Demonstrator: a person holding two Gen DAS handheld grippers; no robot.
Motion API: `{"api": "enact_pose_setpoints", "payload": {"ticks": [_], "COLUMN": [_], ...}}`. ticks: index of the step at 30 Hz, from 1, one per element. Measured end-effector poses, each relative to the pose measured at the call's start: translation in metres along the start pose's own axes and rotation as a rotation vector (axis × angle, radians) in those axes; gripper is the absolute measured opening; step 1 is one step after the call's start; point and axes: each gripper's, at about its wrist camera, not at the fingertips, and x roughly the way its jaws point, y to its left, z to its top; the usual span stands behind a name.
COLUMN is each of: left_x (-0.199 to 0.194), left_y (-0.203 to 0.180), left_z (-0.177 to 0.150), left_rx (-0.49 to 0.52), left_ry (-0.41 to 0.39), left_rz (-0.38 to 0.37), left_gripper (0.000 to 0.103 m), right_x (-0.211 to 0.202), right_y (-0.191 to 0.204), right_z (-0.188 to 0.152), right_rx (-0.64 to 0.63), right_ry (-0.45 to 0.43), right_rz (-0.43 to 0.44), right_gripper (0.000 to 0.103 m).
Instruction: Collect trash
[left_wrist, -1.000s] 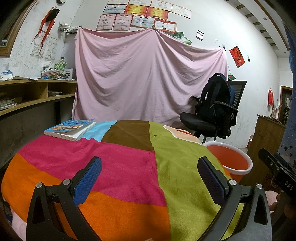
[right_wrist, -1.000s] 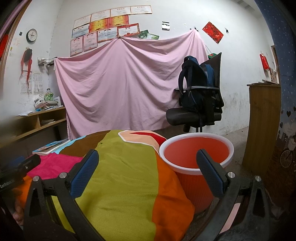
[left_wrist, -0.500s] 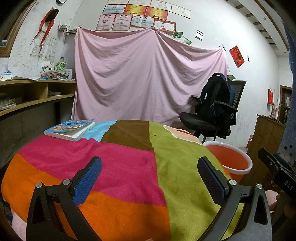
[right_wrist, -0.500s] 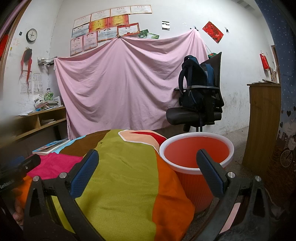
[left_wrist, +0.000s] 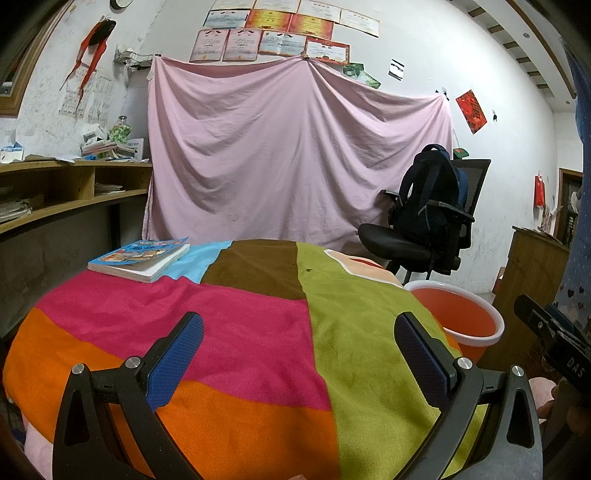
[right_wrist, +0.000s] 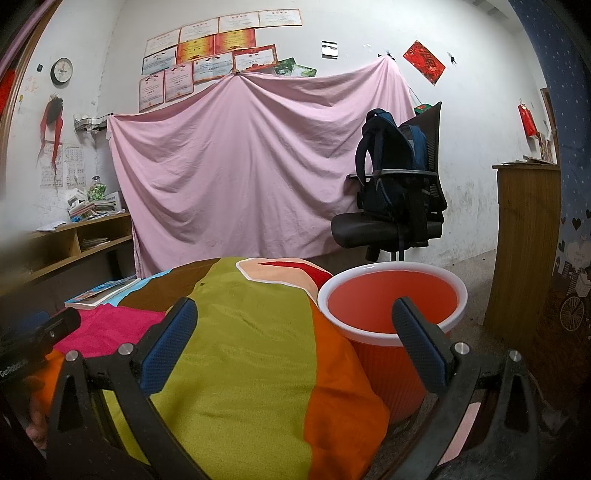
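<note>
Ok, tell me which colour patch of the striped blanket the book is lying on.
The book lies at the far left corner, mostly over the pink patch beside the light-blue one, well away from the brown, green and orange patches.

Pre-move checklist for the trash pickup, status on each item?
1. Left tongs open and holding nothing: ok.
2. Right tongs open and holding nothing: ok.
3. Orange bin upright, mouth unobstructed, beside the table on the right: ok.
4. Trash target found: not ok. Only a tiny dark speck shows on the green patch of the cloth; cannot tell whether it is trash.
5. Non-trash to avoid: a book lies flat at the far left of the table, apart from both tongs: ok.
6. Bin contents: cannot tell, bottom is hidden.
</note>
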Motion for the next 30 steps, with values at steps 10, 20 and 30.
{"api": "enact_pose_setpoints", "payload": {"ticks": [10, 20, 30], "left_x": [-0.0006, -0.0007, -0.0008], "left_y": [-0.0001, -0.0010, -0.0019], "left_z": [-0.0006, -0.0006, -0.0029], "left_rx": [0.001, 0.002, 0.023], "left_ry": [0.001, 0.003, -0.007], "left_rz": [-0.001, -0.003, 0.013], "left_gripper": [0.101, 0.101, 0.101], "right_x": [-0.0002, -0.0003, 0.0015], "right_y": [0.0004, 0.0005, 0.0019], "right_z": [0.0002, 0.0009, -0.0038], "right_rx": [0.001, 0.001, -0.001], "right_ry": [0.000, 0.001, 0.007], "right_rz": [-0.001, -0.001, 0.000], "right_gripper": [0.103, 0.103, 0.103]}}
